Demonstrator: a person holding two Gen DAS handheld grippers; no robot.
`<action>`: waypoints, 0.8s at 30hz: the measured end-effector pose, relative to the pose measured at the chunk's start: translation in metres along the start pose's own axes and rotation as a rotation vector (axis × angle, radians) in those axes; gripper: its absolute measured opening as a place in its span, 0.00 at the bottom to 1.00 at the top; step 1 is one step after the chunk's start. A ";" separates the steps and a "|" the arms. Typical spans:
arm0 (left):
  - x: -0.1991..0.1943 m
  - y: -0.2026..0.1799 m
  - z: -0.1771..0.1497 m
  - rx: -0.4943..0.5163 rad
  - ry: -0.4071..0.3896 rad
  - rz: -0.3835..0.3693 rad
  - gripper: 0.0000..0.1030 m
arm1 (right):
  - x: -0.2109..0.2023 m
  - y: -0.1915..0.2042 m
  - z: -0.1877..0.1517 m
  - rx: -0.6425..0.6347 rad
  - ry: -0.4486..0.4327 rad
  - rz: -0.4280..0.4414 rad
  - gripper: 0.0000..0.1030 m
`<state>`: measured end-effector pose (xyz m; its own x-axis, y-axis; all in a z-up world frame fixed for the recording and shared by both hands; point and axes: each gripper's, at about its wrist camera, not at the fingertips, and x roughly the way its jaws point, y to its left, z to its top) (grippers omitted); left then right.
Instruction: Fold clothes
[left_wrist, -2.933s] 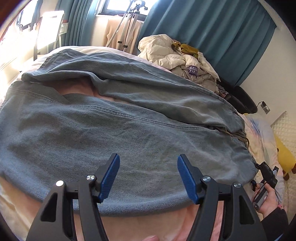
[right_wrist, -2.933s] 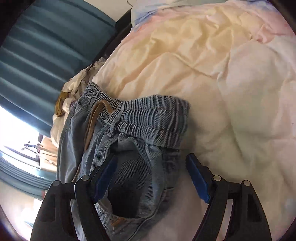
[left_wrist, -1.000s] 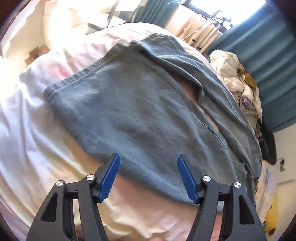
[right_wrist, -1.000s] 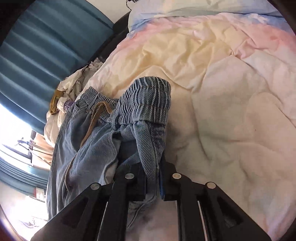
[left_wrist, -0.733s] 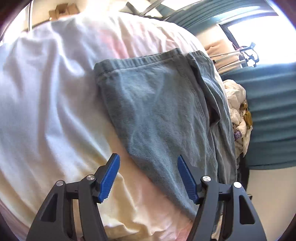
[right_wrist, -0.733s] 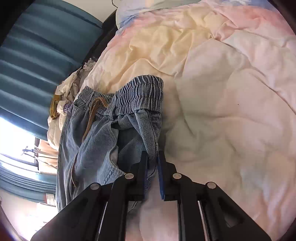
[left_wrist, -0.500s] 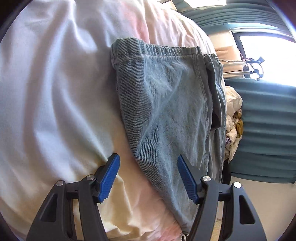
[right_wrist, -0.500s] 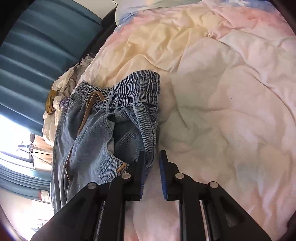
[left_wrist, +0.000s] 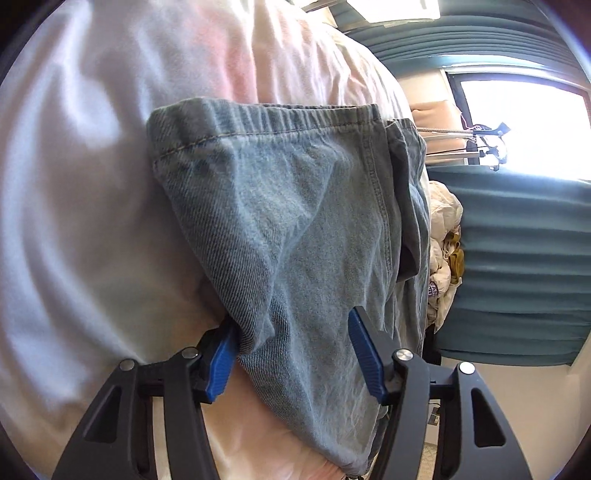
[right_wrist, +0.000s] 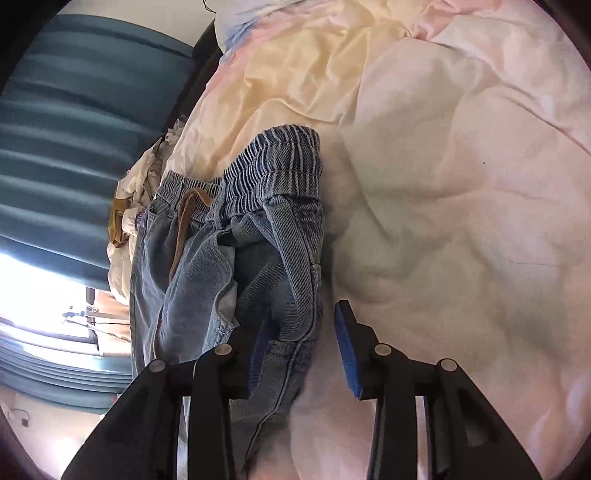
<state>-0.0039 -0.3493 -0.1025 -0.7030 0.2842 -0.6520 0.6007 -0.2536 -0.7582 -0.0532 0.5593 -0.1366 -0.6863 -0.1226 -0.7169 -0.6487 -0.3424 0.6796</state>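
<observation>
Left gripper (left_wrist: 293, 352) closing w/ jeans (left_wrist: 295, 229) leg between pads, not clamped; jeans lie on duvet (left_wrist: 74, 203). Right gripper (right_wrist: 301, 349) opening, waistband (right_wrist: 273, 177) side by its left pad; contact unclear, legs' far ends cut off.

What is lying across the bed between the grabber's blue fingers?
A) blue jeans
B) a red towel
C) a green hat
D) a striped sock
A: faded blue denim jeans with a gathered hem lie on the pale bed, their edge between the left gripper's closing jaws.
</observation>
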 end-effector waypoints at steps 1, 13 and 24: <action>0.000 -0.004 0.001 0.016 -0.005 -0.002 0.52 | 0.001 0.002 0.001 -0.002 -0.006 0.006 0.34; 0.010 -0.027 0.008 0.126 -0.060 0.087 0.12 | 0.036 0.015 0.010 -0.067 -0.043 -0.059 0.36; -0.015 -0.019 0.008 0.117 -0.132 0.052 0.07 | -0.006 0.048 0.015 -0.150 -0.155 0.184 0.05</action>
<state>-0.0079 -0.3565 -0.0779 -0.7207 0.1456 -0.6778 0.5947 -0.3725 -0.7124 -0.0852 0.5570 -0.0972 -0.8378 -0.0560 -0.5431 -0.4603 -0.4627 0.7577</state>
